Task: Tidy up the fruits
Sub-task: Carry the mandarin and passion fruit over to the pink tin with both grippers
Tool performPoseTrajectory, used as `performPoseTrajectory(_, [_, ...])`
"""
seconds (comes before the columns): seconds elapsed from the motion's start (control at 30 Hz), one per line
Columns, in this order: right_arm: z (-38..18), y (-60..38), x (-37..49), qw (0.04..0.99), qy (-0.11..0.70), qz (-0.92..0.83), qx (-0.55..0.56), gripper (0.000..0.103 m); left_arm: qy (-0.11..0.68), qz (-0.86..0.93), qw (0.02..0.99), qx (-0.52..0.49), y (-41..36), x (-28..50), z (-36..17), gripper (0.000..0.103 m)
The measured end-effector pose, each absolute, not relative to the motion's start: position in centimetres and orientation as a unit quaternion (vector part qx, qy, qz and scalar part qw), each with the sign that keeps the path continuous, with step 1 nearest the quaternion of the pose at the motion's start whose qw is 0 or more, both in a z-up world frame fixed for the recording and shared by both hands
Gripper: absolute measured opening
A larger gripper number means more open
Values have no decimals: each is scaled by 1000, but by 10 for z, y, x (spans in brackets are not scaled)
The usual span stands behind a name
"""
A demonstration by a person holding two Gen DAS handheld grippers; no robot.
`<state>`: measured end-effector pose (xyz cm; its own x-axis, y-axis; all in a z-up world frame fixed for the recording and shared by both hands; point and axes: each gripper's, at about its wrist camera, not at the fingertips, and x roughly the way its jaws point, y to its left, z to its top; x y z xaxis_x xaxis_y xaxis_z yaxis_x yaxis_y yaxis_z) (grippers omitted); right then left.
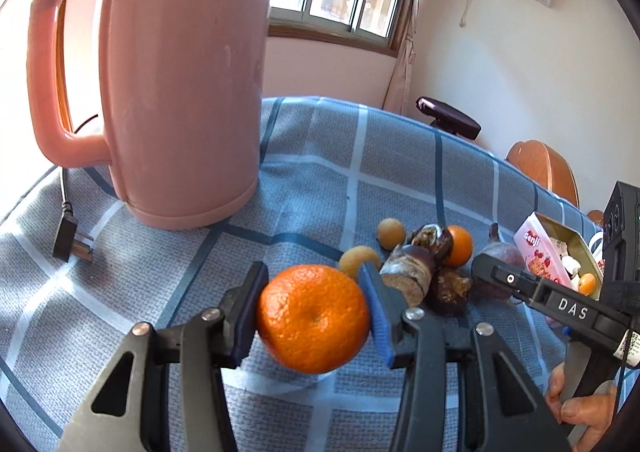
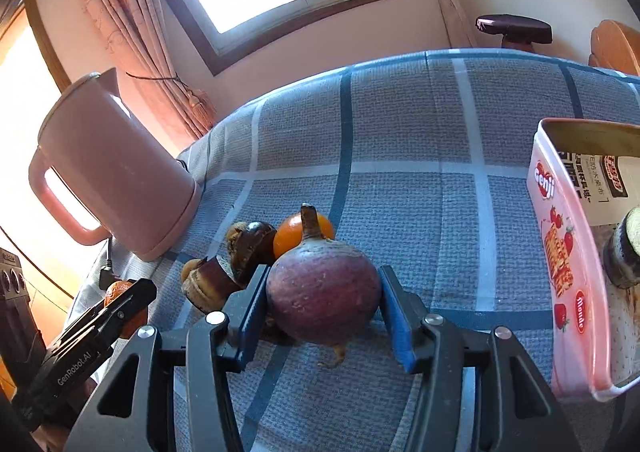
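Observation:
A mandarin (image 1: 312, 318) sits between the blue pads of my left gripper (image 1: 314, 312), which press on both its sides; it hangs just over the checked cloth. In the right wrist view a purple round fruit (image 2: 322, 292) with a short stem rests on the cloth, with my right gripper (image 2: 324, 304) shut on it. Behind both lie dark brown fruits (image 1: 432, 242), two small tan fruits (image 1: 391, 234) and a small orange (image 1: 460, 246). The left gripper also shows at the lower left of the right wrist view, holding the mandarin (image 2: 116, 288).
A tall pink kettle (image 1: 180, 71) stands at the back left, its black plug (image 1: 72, 240) lying on the cloth. A pink-walled tin box (image 2: 560, 252) with items inside stands open at the right. Chairs (image 2: 514, 27) stand beyond the table's far edge.

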<state>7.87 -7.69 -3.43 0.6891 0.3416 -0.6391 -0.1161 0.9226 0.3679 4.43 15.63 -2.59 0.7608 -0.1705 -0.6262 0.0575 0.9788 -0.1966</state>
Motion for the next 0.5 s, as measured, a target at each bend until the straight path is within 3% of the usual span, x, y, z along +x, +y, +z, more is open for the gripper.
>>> performPoseTrajectory(0.23, [-2,-77,46,948,287,104,92,55,277,-60,956,-81,154,35,-10,49])
performPoseTrajectory(0.5, [4,-96,29,959,264,69,79,55,251,-43,961,-106,161,33,-6,49])
